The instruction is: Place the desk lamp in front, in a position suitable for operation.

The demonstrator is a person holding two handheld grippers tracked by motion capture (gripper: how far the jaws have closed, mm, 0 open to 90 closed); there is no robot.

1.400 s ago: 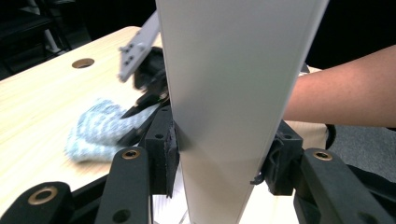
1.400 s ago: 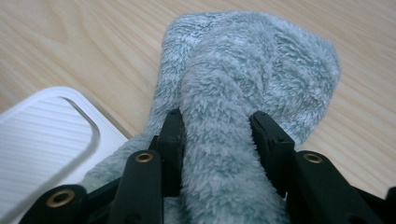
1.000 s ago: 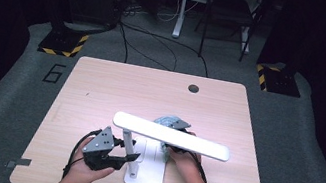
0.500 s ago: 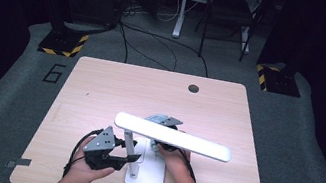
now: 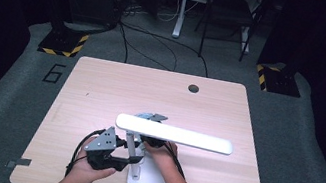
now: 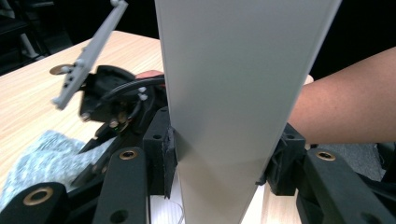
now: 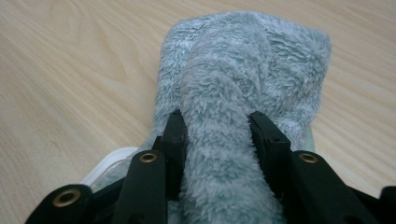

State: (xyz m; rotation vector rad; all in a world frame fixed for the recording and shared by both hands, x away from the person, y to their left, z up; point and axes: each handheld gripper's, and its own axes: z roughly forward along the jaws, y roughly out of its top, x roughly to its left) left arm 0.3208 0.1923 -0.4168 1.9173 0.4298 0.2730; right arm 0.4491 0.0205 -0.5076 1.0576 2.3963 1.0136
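Observation:
A white desk lamp stands near the table's front edge, its long head (image 5: 173, 134) level above its flat base (image 5: 148, 180). My left gripper (image 5: 126, 157) is shut on the lamp's upright post (image 6: 224, 93), with a pad pressed on each side (image 6: 217, 163). My right gripper (image 5: 148, 142) sits just behind the post, partly hidden under the head, and is shut on a fluffy grey-green cloth (image 7: 243, 70). The cloth bulges between its jaws (image 7: 217, 135) and lies on the wood beside the base's rim (image 7: 109, 163). From the left gripper view, the right gripper (image 6: 112, 98) and the cloth (image 6: 42, 158) are behind the post.
The wooden table (image 5: 100, 90) has a round cable hole (image 5: 194, 88) at the back. A forearm (image 6: 345, 107) reaches in at the right of the post. Beyond the table are a chair (image 5: 230, 17), floor cables and two striped stand feet (image 5: 62, 46).
My right gripper with the cloth has shifted a little to the left behind the lamp post. The left gripper and the lamp have stayed put.

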